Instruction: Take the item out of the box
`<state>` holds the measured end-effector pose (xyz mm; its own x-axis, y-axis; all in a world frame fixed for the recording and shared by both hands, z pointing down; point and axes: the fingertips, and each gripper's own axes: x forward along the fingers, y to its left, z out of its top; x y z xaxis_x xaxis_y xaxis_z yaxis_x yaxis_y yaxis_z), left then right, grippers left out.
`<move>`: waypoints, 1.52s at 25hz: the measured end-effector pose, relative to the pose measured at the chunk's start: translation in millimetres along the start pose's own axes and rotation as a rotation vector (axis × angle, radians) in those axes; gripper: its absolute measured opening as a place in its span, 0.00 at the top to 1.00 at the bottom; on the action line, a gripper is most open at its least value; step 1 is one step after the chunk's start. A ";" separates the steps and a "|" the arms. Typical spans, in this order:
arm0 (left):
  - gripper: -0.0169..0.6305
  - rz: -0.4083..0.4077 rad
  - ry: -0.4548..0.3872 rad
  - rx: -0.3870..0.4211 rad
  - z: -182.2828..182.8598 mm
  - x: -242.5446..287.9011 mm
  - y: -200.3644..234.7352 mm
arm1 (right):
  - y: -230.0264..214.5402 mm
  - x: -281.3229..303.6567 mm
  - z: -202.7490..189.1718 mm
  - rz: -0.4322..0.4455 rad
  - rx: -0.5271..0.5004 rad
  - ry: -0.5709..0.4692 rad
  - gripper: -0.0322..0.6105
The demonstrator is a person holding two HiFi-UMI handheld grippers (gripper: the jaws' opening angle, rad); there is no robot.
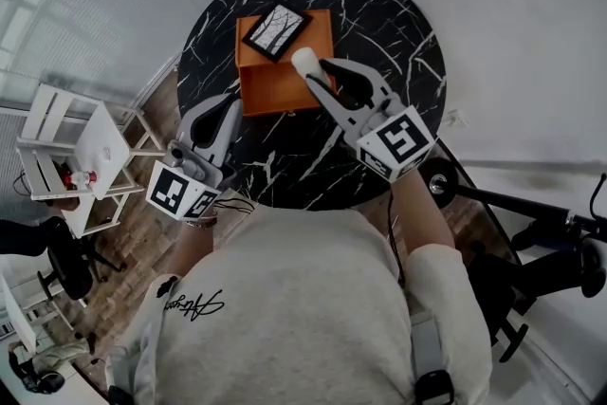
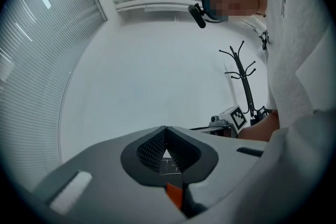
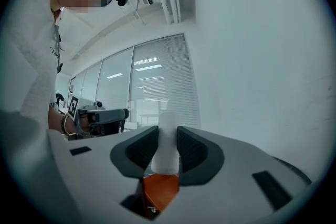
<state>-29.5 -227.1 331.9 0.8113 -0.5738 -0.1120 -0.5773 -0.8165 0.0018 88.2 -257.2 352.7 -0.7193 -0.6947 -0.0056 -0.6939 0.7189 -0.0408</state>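
Right gripper view: white tube [image 3: 167, 144] clamped lengthwise along jaws.

Glossy black marble-look table [image 1: 403, 24], matt orange box [image 1: 275, 92], seemingly cardboard

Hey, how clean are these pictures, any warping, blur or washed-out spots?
Head view: evenly lit and sharp, edges bowed by the wide lens. Left gripper view: black round vignette, window blinds curved. Right gripper view: same vignette; the white item in the right tool looks soft and washed out.
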 end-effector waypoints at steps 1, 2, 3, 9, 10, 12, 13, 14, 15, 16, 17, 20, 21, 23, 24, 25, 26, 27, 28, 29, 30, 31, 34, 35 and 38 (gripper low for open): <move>0.97 -0.001 -0.001 0.001 0.3 0.5 -0.1 | 0.0 -1.4 2.1 -0.004 -0.001 -0.008 0.77; 0.97 -0.002 -0.001 0.001 0.5 1.1 -0.3 | -0.2 -3.0 4.3 -0.008 -0.002 -0.017 0.77; 0.97 -0.003 -0.002 0.002 0.5 1.6 -0.5 | -0.5 -4.8 6.6 -0.010 -0.003 -0.026 0.77; 0.97 -0.003 0.003 0.003 -0.8 2.5 -0.7 | -0.2 -13.1 15.9 -0.021 -0.002 -0.062 0.77; 0.97 -0.003 0.002 0.002 -0.5 2.7 -0.5 | 0.0 -14.0 17.3 -0.022 0.000 -0.067 0.77; 0.97 -0.003 0.000 0.003 1.0 3.3 -0.6 | 0.3 -15.7 20.4 -0.023 -0.001 -0.075 0.77; 0.97 -0.004 -0.001 0.004 1.8 3.6 -0.9 | 0.5 -16.6 21.9 -0.025 -0.003 -0.078 0.77; 0.97 -0.005 -0.002 0.005 2.3 3.8 -1.4 | 0.6 -17.5 23.1 -0.027 -0.004 -0.082 0.77; 0.97 -0.006 -0.002 0.006 2.4 3.9 -1.9 | 0.6 -18.6 24.3 -0.029 -0.004 -0.086 0.77; 0.97 -0.007 -0.001 0.006 2.2 4.0 -2.3 | 0.6 -19.8 25.6 -0.030 -0.004 -0.091 0.77; 0.97 -0.007 -0.001 0.006 2.2 4.2 -2.7 | 0.6 -20.9 26.8 -0.031 -0.004 -0.097 0.77; 0.97 -0.007 -0.002 0.008 2.2 4.1 -3.0 | 0.8 -23.6 29.0 -0.035 -0.003 -0.105 0.77; 0.97 -0.007 -0.002 0.008 2.2 4.0 -3.1 | 0.8 -24.4 29.4 -0.037 -0.004 -0.107 0.77; 0.97 -0.006 -0.003 0.008 2.2 3.8 -3.5 | 0.6 -26.2 30.8 -0.041 -0.005 -0.113 0.77; 0.97 -0.006 -0.003 0.007 2.1 3.8 -3.6 | 0.4 -27.1 31.8 -0.043 -0.005 -0.117 0.77; 0.97 -0.006 -0.002 0.006 1.9 3.9 -3.5 | 0.2 -27.9 32.9 -0.045 -0.005 -0.121 0.77; 0.97 -0.005 -0.002 0.005 1.6 3.9 -3.3 | 0.3 -28.4 33.8 -0.046 -0.004 -0.126 0.77; 0.97 -0.005 -0.002 0.004 1.2 3.8 -3.1 | 0.6 -28.8 34.5 -0.046 -0.003 -0.129 0.77; 0.97 -0.004 -0.002 0.004 0.9 3.7 -2.9 | 0.8 -29.0 34.9 -0.046 -0.002 -0.130 0.77; 0.97 -0.002 -0.003 0.003 0.9 3.7 -2.6 | 0.9 -29.2 35.0 -0.047 -0.002 -0.130 0.77; 0.97 -0.001 -0.004 0.002 1.0 3.8 -2.3 | 0.8 -29.3 35.0 -0.049 -0.001 -0.129 0.77; 0.97 0.000 -0.006 0.002 1.4 4.0 -1.9 | 0.6 -29.4 35.1 -0.052 0.000 -0.130 0.77; 0.97 0.002 -0.009 0.006 2.7 4.6 -0.7 | -0.7 -29.5 34.7 -0.058 0.001 -0.134 0.77; 0.97 0.002 -0.010 0.007 3.0 4.5 -0.3 | -1.0 -29.4 34.5 -0.059 0.001 -0.135 0.77; 0.97 0.005 -0.010 0.007 3.3 2.9 1.0 | -0.4 -28.7 35.7 -0.062 -0.001 -0.139 0.77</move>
<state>-28.0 -229.4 328.4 0.8075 -0.5771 -0.1220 -0.5818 -0.8133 -0.0043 110.3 -238.5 317.2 -0.6635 -0.7346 -0.1417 -0.7371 0.6743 -0.0445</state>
